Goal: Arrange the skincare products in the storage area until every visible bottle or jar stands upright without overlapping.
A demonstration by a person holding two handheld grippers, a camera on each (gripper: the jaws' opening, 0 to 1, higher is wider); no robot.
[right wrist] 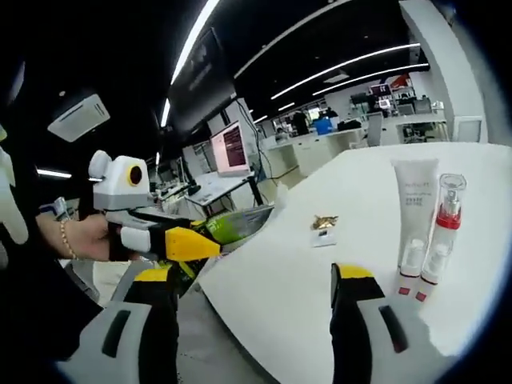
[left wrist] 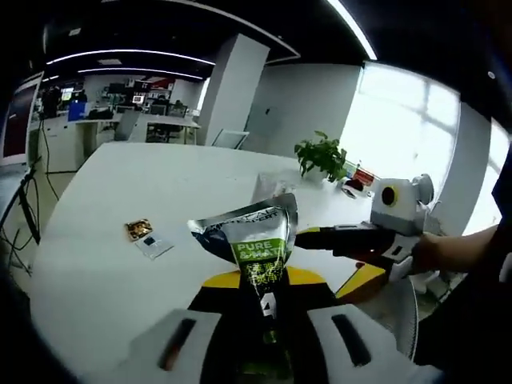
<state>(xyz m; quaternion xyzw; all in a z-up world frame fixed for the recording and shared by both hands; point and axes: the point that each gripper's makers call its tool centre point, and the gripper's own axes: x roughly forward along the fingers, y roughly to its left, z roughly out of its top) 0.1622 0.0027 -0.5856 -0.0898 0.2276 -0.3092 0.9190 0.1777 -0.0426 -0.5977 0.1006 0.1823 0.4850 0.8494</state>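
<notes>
**Over the table edge: sachet held aloft, tubes lying flat**

Above the white table (left wrist: pixel 120 240), a green-and-silver sachet (left wrist: pixel 254 240) was clamped between the jaws of the left gripper (left wrist: pixel 264 320), well clear of the surface. A slip was judged possible, since the foil pouch is thin and limp and would not be expected to stand unsupported once set down. The right gripper (right wrist: pixel 252 320) was held wide open, with nothing between its jaws and nothing touched. Ahead of it, a white tube (right wrist: pixel 414 232) and a clear red-banded bottle (right wrist: pixel 442 232) appeared to lie flat, side by side, just apart; a careless approach was judged likely to roll one against the other or toward the table edge. A small gold packet (right wrist: pixel 324 222) lay farther back, well apart from both. In the left gripper view, the right gripper (left wrist: pixel 320 238) was seen just beside the sachet; whether contact was made could not be told.
</notes>
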